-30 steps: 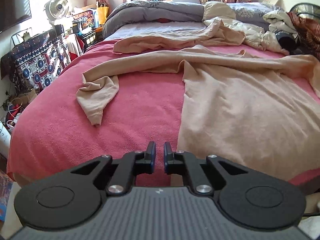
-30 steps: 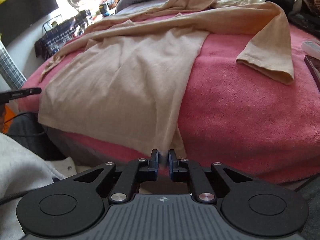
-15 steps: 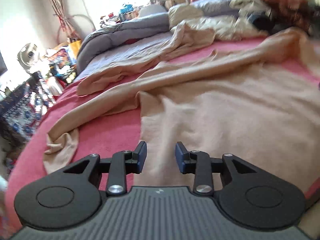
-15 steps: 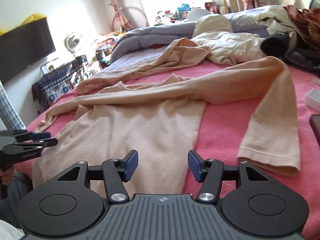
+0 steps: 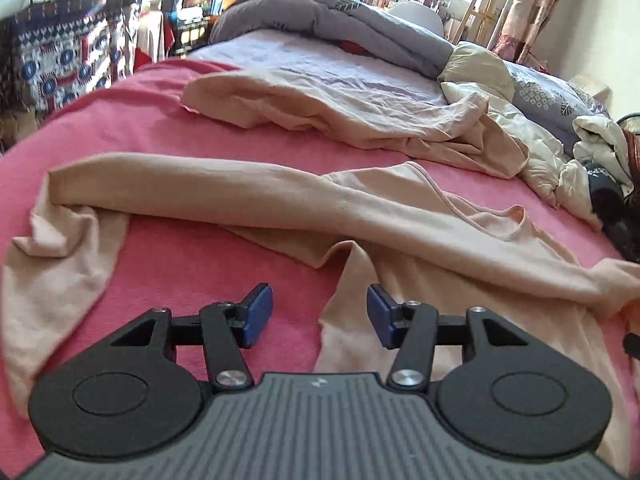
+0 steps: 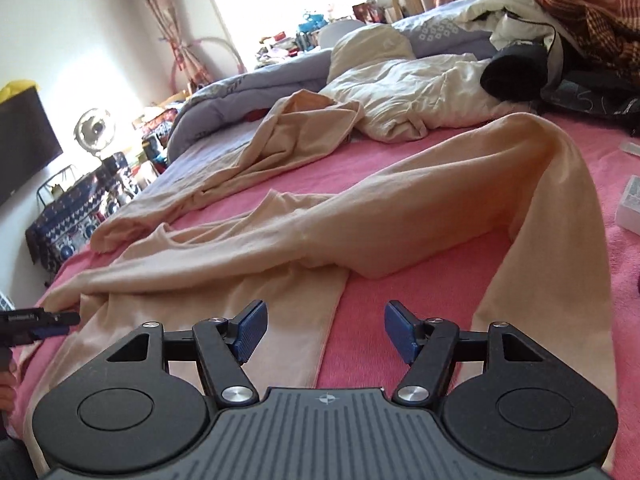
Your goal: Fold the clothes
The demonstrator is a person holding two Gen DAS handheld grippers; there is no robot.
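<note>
A beige long-sleeved top (image 5: 460,240) (image 6: 224,276) lies spread on the pink bedspread (image 5: 192,264) (image 6: 400,320). Its left sleeve (image 5: 180,188) runs out to the left and bends down at the cuff. Its right sleeve (image 6: 552,200) arcs up and back down at the right. My left gripper (image 5: 319,314) is open, low over the top's left side edge near the armpit, holding nothing. Over the top's right side edge my right gripper (image 6: 325,330) is also open and empty. The left gripper (image 6: 44,322) shows at the far left of the right wrist view.
A second beige garment (image 5: 340,112) (image 6: 280,136) lies crumpled further back. Behind it are a grey duvet (image 5: 340,28), cream bedding (image 6: 420,92) and a pile of dark and plaid clothes (image 6: 580,40). A patterned cloth (image 5: 60,60) and clutter stand left of the bed. A small clear box (image 6: 630,204) lies at the right.
Both grippers were shut at the hem near the bed's front edge, then opened. Both have since moved forward over the top toward the armpits and sleeves.
</note>
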